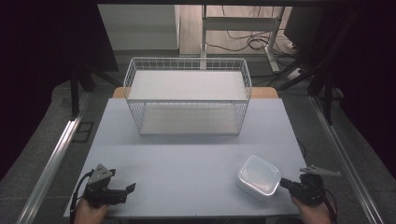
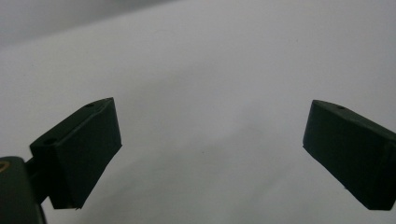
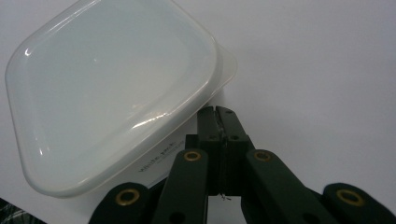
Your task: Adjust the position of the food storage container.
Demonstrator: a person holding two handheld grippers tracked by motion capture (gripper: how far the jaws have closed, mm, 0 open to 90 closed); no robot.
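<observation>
Closed right gripper [image 3: 217, 112] touches glossy rounded plastic box [image 3: 112, 93]; left gripper [image 2: 210, 140] gapes.

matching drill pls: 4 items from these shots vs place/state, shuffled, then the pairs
Items:
1. left gripper
2. right gripper
3. white lidded container
4. wire basket

Place or state:
A. far side of the table, middle
B. jaws pressed together, beside the container's edge
C. jaws wide apart over bare table
D. near right part of the table

Pairs: 1-C, 2-B, 3-D, 4-A
</observation>
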